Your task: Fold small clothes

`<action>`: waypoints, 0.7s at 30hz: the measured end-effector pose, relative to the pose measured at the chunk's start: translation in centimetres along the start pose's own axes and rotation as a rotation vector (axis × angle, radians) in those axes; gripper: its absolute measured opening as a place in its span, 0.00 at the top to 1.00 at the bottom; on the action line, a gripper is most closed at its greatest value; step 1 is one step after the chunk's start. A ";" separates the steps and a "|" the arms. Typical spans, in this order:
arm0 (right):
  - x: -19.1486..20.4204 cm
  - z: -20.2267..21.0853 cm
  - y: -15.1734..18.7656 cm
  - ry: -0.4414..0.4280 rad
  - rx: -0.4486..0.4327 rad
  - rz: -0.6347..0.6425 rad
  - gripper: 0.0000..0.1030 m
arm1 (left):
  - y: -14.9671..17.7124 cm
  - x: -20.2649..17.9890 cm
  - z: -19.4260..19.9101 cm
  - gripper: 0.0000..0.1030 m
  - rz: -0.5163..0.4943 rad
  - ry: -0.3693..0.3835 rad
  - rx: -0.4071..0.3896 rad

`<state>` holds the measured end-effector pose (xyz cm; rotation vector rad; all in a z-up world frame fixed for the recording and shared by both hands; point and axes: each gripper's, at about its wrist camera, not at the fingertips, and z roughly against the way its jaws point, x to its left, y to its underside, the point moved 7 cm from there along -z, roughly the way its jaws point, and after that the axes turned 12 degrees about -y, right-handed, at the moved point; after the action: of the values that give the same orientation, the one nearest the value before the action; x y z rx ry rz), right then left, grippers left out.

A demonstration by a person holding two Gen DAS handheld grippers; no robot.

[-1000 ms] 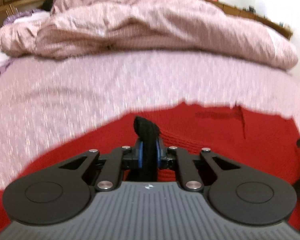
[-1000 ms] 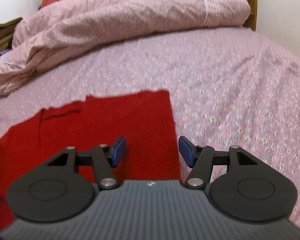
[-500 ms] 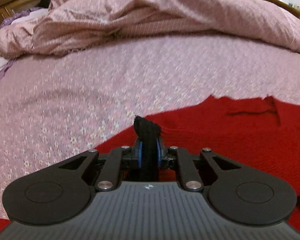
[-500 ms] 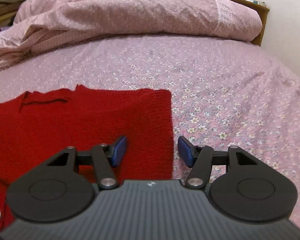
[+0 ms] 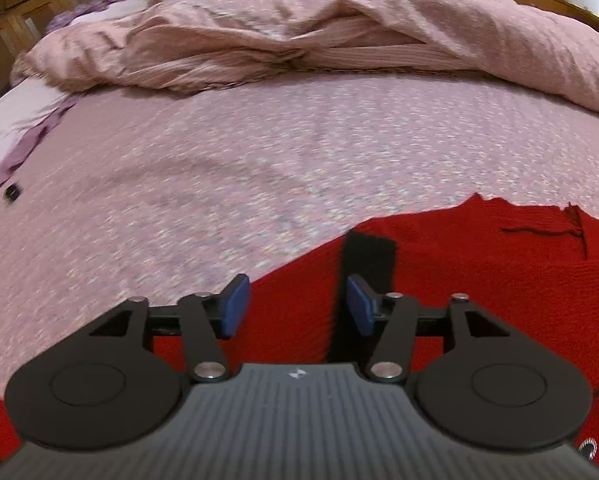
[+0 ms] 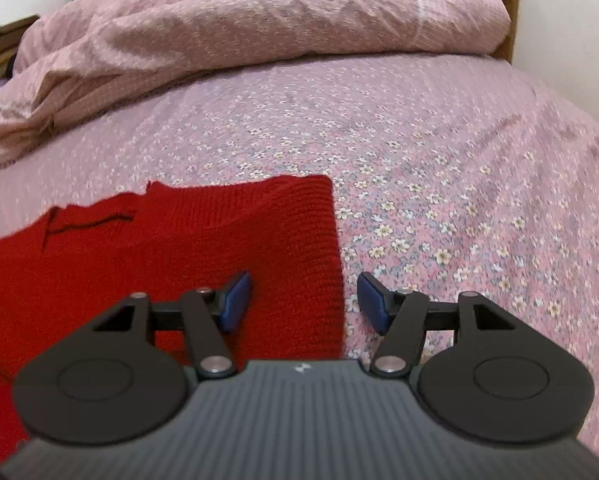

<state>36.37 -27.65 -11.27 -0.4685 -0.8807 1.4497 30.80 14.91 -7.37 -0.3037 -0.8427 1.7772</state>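
Note:
A red knitted garment [image 5: 479,280] lies flat on the floral pink bedsheet [image 5: 259,168]. A black strap [image 5: 369,256] rests on it, running up from under my left gripper [image 5: 295,304]. The left jaws are opening; the strap lies loose by the right-hand pad [image 5: 361,304] and is not pinched. In the right wrist view the garment [image 6: 179,256] fills the lower left, its straight right edge running between the fingers. My right gripper [image 6: 303,302] stands open just above that edge, one pad over the knit, the other over the sheet.
A bunched pink quilt [image 5: 339,32] lies across the far side of the bed, also seen as the quilt [image 6: 259,28] in the right wrist view. A wooden headboard [image 6: 507,20] stands behind it. Bare sheet [image 6: 459,200] stretches to the right of the garment.
My left gripper was shut on the black strap and has let it go; the strap now lies on the red knit. The left view has shifted leftward. The right gripper has stayed open.

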 end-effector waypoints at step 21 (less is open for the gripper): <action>3.8 9.9 1.3 -0.149 -0.046 -0.096 0.40 | 7.5 13.5 6.0 0.26 0.343 -0.111 0.156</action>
<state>27.72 -26.12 -5.26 -0.3500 -1.0435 1.3919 16.86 23.65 -5.44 -0.2596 -0.7560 2.1845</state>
